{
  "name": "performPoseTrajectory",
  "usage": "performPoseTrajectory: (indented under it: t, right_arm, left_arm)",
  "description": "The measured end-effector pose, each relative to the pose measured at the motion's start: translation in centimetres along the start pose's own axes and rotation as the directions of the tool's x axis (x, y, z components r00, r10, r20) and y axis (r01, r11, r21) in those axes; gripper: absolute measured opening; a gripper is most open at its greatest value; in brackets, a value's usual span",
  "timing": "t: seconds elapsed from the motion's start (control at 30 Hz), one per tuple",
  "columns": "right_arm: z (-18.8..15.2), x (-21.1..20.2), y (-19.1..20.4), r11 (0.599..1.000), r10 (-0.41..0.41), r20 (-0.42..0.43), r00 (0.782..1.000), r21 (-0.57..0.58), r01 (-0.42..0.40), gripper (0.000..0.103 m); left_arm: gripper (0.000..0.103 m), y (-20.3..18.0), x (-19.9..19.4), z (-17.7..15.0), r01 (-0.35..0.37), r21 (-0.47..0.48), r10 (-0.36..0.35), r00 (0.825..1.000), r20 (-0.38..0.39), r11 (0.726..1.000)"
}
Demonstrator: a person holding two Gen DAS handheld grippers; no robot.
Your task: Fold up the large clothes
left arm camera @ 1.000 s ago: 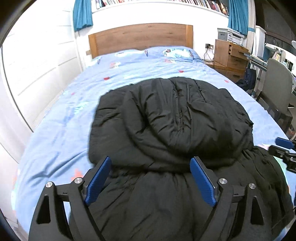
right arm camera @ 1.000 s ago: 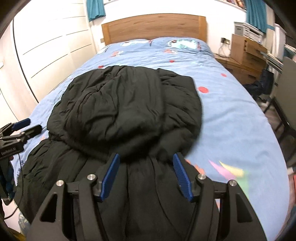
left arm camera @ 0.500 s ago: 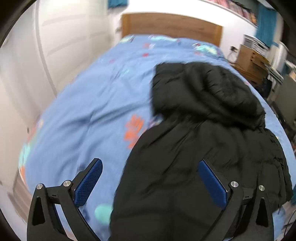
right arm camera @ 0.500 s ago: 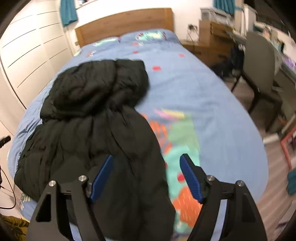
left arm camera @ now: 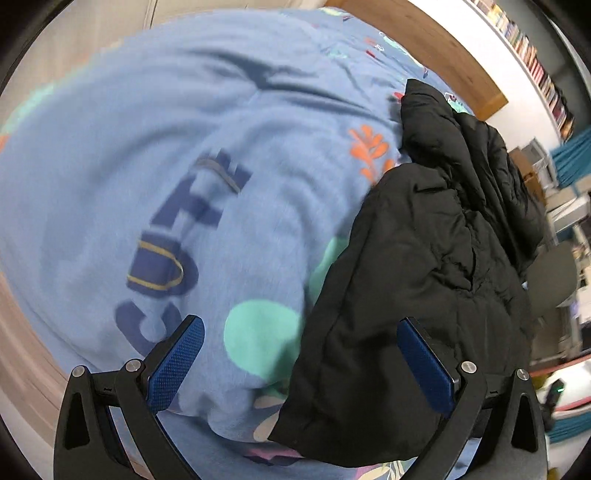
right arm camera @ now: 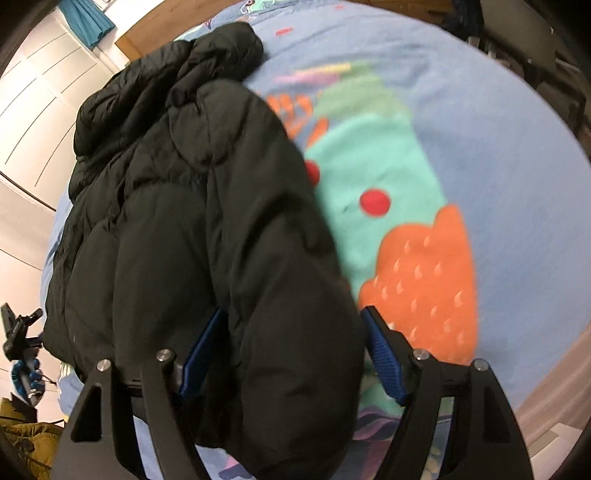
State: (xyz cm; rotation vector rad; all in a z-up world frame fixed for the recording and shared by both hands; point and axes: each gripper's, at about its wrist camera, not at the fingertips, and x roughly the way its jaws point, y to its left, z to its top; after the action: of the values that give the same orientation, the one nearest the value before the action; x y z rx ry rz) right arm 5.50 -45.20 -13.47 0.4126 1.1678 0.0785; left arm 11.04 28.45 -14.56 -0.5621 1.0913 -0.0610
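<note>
A bedroom in a home. Shown by a wide bed under a blue printed duvet (left arm camera: pixel 155 155) filling most of both views, a wooden headboard (left arm camera: pixel 436 48) at upper right of the left view, a shelf of books (left arm camera: pixel 535 70) above it, teal curtains (right arm camera: pixel 86 22) at upper left of the right view, and white panelled wardrobe doors (right arm camera: pixel 33 110) beside them.

Left claw (left arm camera: pixel 299 363) and right claw (right arm camera: pixel 291 354) — both agape

left gripper (left arm camera: pixel 301 363): matte black angular frame, triangular cut-outs, silver screws, blue textured pads (left arm camera: pixel 175 363) | right gripper (right arm camera: pixel 291 356): same black frame, silver screws, blue ribbed pads (right arm camera: pixel 384 360)
</note>
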Motion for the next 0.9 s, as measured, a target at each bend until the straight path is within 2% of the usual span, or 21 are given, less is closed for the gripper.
performPoseTrajectory:
  t: [0.17, 0.33, 0.5, 0.6, 0.7, 0.77, 0.9]
  right_arm:
    - [-0.7, 0.4, -0.3, 0.999, 0.034, -0.011, 0.999, 0.008, -0.034, 0.074]
    - [-1.1, 0.8, -0.5, 0.997, 0.073, -0.022, 0.997, 0.029, -0.072, 0.074]
    - [-1.8, 1.1, -1.0, 0.991, 0.126, -0.049, 0.991, 0.053, -0.123, 0.074]
    - [-2.3, 1.0, -1.5, 0.985, 0.159, -0.049, 0.986, 0.072, -0.156, 0.074]
    - [-2.7, 0.7, -1.4, 0.985, 0.163, -0.043, 0.986, 0.063, -0.16, 0.073]
    - [-2.8, 0.6, -1.3, 0.985, 0.162, -0.034, 0.986, 0.058, -0.16, 0.073]
    - [-2.8, 0.7, -1.1, 0.987, 0.157, -0.026, 0.987, 0.045, -0.156, 0.071]
  left_arm:
    - [0.102, 1.0, 1.8, -0.9, 0.11, -0.069, -0.114, 0.992, -0.06, 0.992]
    - [0.102, -0.3, 2.8, -2.1, 0.228, -0.064, -0.234, 0.964, -0.124, 0.972]
    - [0.102, -2.6, 3.4, -3.1, 0.273, -0.021, -0.272, 0.944, -0.186, 0.962]
    - [0.102, -3.9, 3.7, -3.9, 0.237, 0.028, -0.227, 0.953, -0.201, 0.971]
    - [0.091, -4.4, 3.7, -4.1, 0.212, 0.038, -0.201, 0.961, -0.192, 0.977]
    - [0.076, -4.4, 3.7, -4.0, 0.217, 0.026, -0.208, 0.96, -0.188, 0.976]
    - [0.065, -4.4, 3.5, -3.7, 0.208, 0.015, -0.202, 0.961, -0.188, 0.978]
